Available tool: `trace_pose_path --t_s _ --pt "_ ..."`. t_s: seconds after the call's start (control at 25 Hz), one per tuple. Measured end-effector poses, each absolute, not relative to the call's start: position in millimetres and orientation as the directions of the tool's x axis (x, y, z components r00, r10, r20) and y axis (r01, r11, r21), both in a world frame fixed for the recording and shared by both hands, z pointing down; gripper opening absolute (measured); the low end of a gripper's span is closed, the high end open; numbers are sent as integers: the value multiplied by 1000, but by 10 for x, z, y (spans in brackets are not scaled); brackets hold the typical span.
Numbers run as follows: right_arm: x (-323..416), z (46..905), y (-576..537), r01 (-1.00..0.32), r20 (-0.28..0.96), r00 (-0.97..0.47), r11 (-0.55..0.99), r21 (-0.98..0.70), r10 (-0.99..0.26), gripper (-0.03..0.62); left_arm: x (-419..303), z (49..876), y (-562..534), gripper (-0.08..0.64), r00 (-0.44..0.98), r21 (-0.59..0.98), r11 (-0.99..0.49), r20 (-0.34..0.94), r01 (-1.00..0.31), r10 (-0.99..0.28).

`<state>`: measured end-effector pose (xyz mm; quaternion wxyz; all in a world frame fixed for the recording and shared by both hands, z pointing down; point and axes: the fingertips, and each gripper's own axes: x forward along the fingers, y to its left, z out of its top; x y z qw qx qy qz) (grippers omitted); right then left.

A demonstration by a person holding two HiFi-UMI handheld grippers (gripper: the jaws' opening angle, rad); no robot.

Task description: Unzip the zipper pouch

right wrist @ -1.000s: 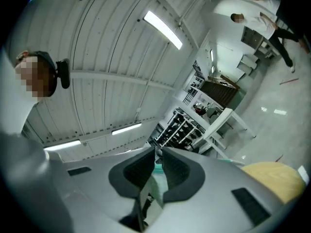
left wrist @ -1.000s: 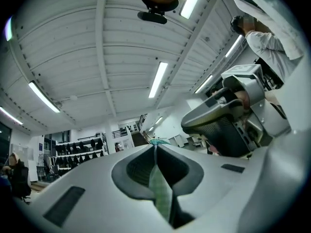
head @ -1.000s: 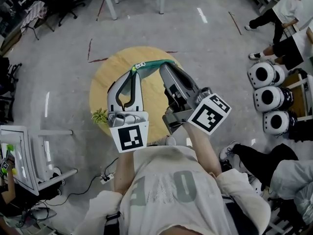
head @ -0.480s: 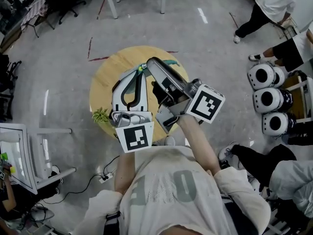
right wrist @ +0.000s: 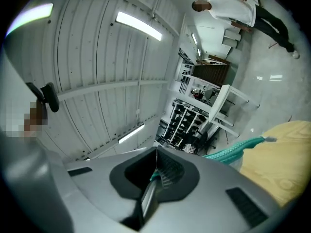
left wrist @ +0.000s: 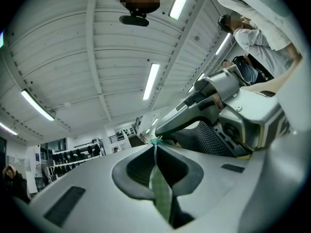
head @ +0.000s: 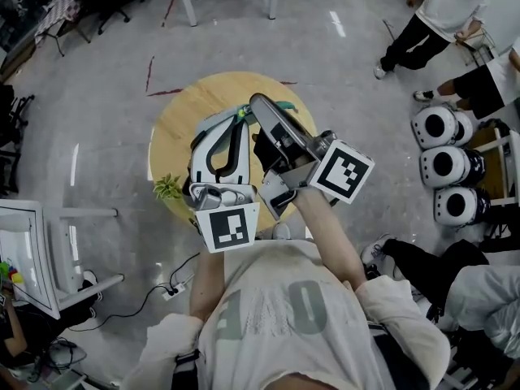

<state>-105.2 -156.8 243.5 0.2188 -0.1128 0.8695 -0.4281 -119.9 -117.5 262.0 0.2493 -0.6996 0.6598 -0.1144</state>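
Two grips are set, but how far the zip is open, no view shows. The round table (head: 175,136) below is pale grained wood. The zipper pouch (right wrist: 238,149), held above it, is teal woven cloth (soft, limp). The left gripper (left wrist: 155,147) pinches its fabric. The right gripper (right wrist: 156,154) has just been closing its jaws on a teal bit of it, probably the pull.

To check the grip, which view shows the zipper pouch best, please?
The right gripper view: the zipper pouch shows a long, unobstructed teal edge. The left gripper view shows only a pinched green strip; the head view, small green slivers.
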Motion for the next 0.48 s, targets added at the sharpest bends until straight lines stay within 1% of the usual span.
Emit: trace_pose_path --t_s 0.32,0.48 --pt "-1083 2466 -1553 -71 -252 -878 631 -772 -407 29 -1247 2654 -1138 35 96 -418 -17 -168 -908 -981" --pt "-1085 2472 -1535 -92 -244 -879 648 -756 -409 29 -1250 2644 -1118 34 106 -414 -28 -168 -910 -980"
